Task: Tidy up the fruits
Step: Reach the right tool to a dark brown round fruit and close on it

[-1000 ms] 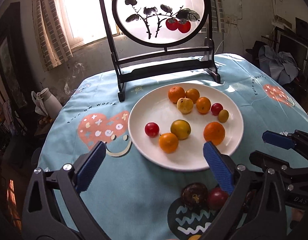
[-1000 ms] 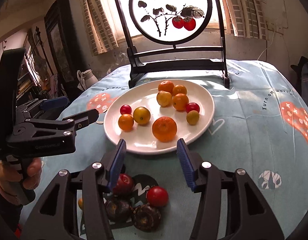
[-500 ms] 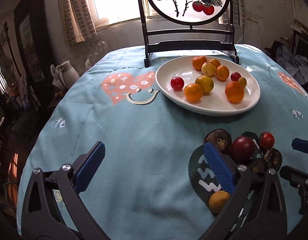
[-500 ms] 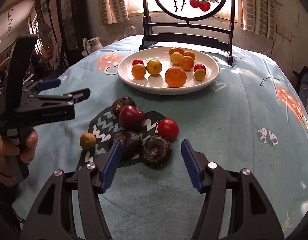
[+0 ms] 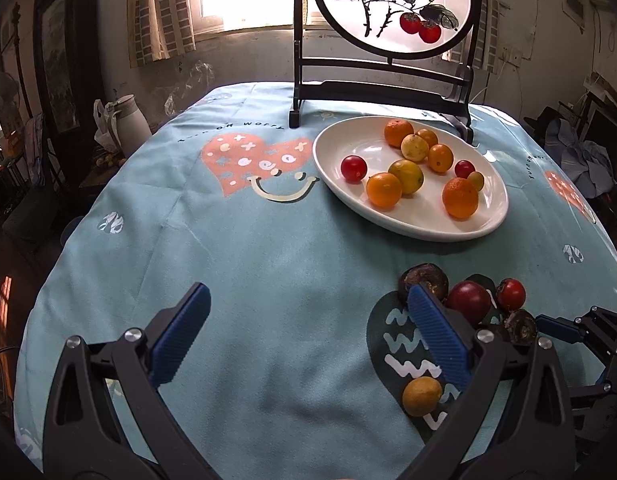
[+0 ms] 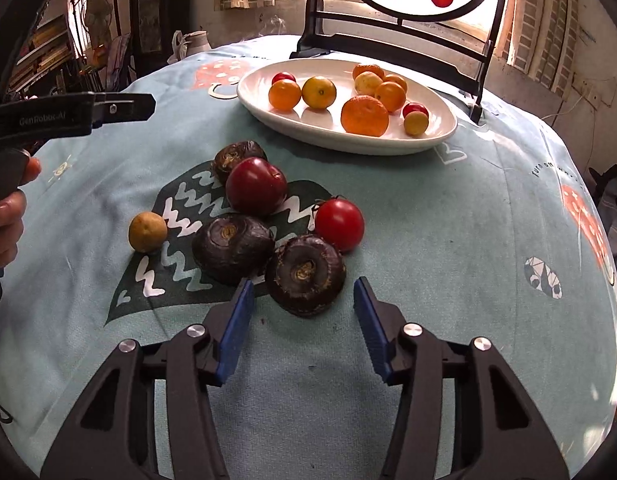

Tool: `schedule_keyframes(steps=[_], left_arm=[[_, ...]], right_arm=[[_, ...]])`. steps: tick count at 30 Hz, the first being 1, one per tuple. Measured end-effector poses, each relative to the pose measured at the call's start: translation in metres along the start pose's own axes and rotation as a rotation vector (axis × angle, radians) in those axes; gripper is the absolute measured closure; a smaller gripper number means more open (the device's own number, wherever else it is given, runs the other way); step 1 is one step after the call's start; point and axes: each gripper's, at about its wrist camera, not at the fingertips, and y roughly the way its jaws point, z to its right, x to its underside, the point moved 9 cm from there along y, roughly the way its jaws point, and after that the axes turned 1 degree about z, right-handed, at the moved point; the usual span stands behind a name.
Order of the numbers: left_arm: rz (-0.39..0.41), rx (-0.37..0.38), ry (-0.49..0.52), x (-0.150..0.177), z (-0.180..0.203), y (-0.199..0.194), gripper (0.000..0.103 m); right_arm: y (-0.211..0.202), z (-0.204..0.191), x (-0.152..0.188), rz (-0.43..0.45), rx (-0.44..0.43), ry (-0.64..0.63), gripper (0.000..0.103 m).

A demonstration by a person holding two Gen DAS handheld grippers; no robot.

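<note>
A white plate (image 6: 268,110) (image 5: 332,148) at the far side holds several oranges, yellow fruits and small tomatoes. Loose on the cloth lie three dark water chestnuts, the nearest (image 6: 305,275), a red plum (image 6: 255,186) (image 5: 467,303), a red tomato (image 6: 339,225) (image 5: 510,294) and a small yellow fruit (image 6: 147,232) (image 5: 421,396). My right gripper (image 6: 302,326) is open and empty, its fingers just short of the nearest chestnut. My left gripper (image 5: 308,340) is open and empty over bare cloth, left of the loose fruit; it also shows in the right wrist view (image 6: 108,110).
A round painted screen on a black stand (image 5: 382,92) rises behind the plate. A white jug (image 5: 126,122) stands beyond the table's far left edge. The round table's edge (image 6: 612,280) curves down on the right.
Both grippers have pulled back from the plate toward the near side. The right gripper has closed in low on the nearest water chestnut. Both stay open.
</note>
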Motion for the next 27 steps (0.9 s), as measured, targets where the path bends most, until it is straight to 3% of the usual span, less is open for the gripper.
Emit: schedule_keyframes(steps=[18,23,27], left_arm=[[-0.020,-0.031,0.007,0.003,-0.003,0.008,0.002],[-0.027,-0.048,0.012,0.004,-0.007,0.012,0.002],[-0.051,0.014,0.036,0.008,0.002,0.013,0.002]], right_arm=[[0.011,0.001,-0.010,0.018,0.043,-0.003,0.060],[-0.005,0.016,-0.018,0.083,-0.039,0.142,0.060],[-0.026,0.033,-0.030,0.177,-0.084,0.266,0.060]])
